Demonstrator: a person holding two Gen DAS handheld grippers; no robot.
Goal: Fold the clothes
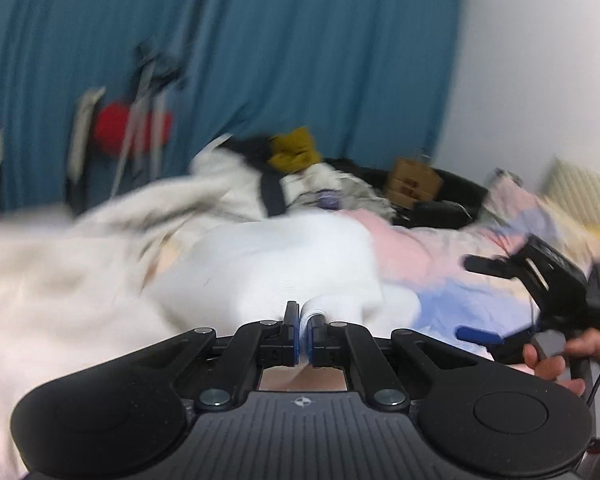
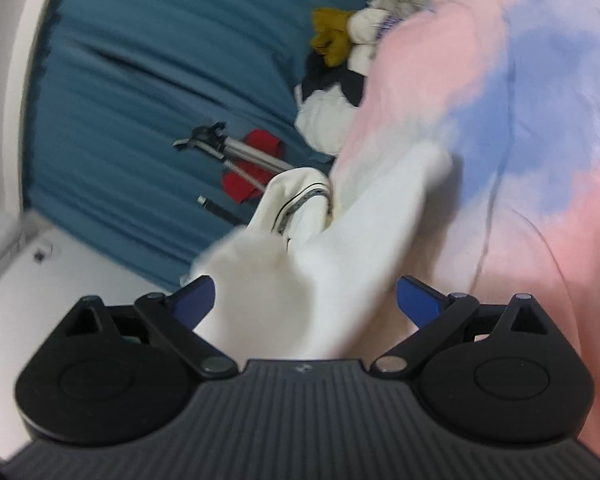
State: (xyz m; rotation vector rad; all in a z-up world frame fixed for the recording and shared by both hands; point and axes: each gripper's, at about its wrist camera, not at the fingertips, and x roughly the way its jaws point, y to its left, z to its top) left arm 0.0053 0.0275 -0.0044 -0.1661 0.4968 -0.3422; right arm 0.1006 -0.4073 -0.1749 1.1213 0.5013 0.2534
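The left claw (image 1: 303, 322) is clamped tight on a bunched edge of the white garment (image 1: 284, 264), with a thin ridge of cloth squeezed up between its fingers. From there the garment runs straight ahead of that claw, out over the pink-and-blue bedsheet (image 1: 440, 264) toward the pile of unfolded clothes (image 1: 300, 184) at the far side of the bed. The right claw (image 2: 305, 300) has its jaws wide apart, and the same white garment (image 2: 340, 248) passes through the gap between the blue fingertips (image 2: 416, 300), its long axis leading away from the claw and a little to the right. The cloth appears to touch neither pad, though the blur makes that hard to settle. So the right claw looks nearest to the free part, and I'd judge its next job is simply to close where it is, straddling the fabric. In the left view it sits off to the right, held in the person's hand (image 1: 556, 360). I can read no brand, label or writing anywhere; both views are smeared with motion
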